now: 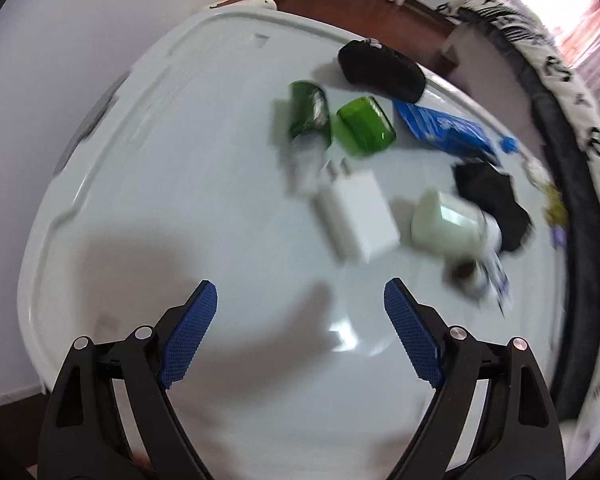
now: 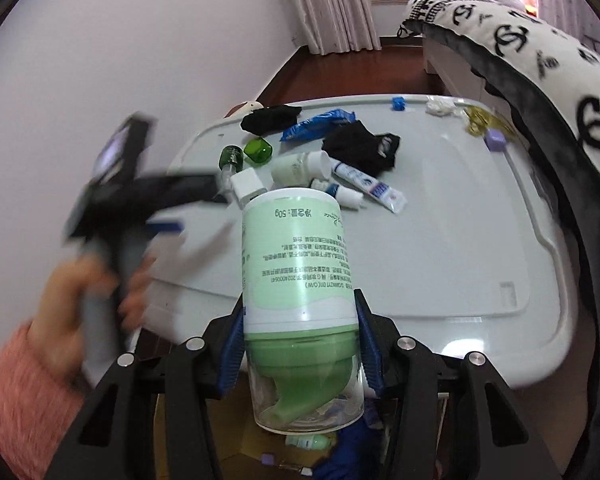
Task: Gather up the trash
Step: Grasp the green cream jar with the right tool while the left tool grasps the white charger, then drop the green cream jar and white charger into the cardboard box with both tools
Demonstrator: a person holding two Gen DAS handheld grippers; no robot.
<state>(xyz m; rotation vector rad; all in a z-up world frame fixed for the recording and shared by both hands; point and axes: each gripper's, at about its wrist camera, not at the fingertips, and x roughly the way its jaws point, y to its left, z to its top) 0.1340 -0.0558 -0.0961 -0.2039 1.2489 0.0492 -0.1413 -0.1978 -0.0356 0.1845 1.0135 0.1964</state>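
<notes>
My right gripper (image 2: 300,340) is shut on a pale green pump bottle (image 2: 296,264), held upside down above a cardboard box (image 2: 228,432) that holds small trash. My left gripper (image 1: 300,320) is open and empty over the white lid (image 1: 180,208); it shows blurred in the right wrist view (image 2: 160,216). Ahead of it lie a white charger block (image 1: 360,216), a white jar (image 1: 444,220), a green bottle (image 1: 310,114), a green cap (image 1: 366,126), a blue wrapper (image 1: 444,130) and black cloths (image 1: 492,204). A toothpaste tube (image 2: 370,186) lies on the lid.
The white lid (image 2: 460,248) covers a storage bin. A black-and-white patterned cushion (image 2: 540,64) borders it on the right. A blue cap (image 2: 398,103), white wad (image 2: 440,107), gold wrapper (image 2: 480,120) and purple piece (image 2: 495,139) lie at the far edge. A wall stands at the left.
</notes>
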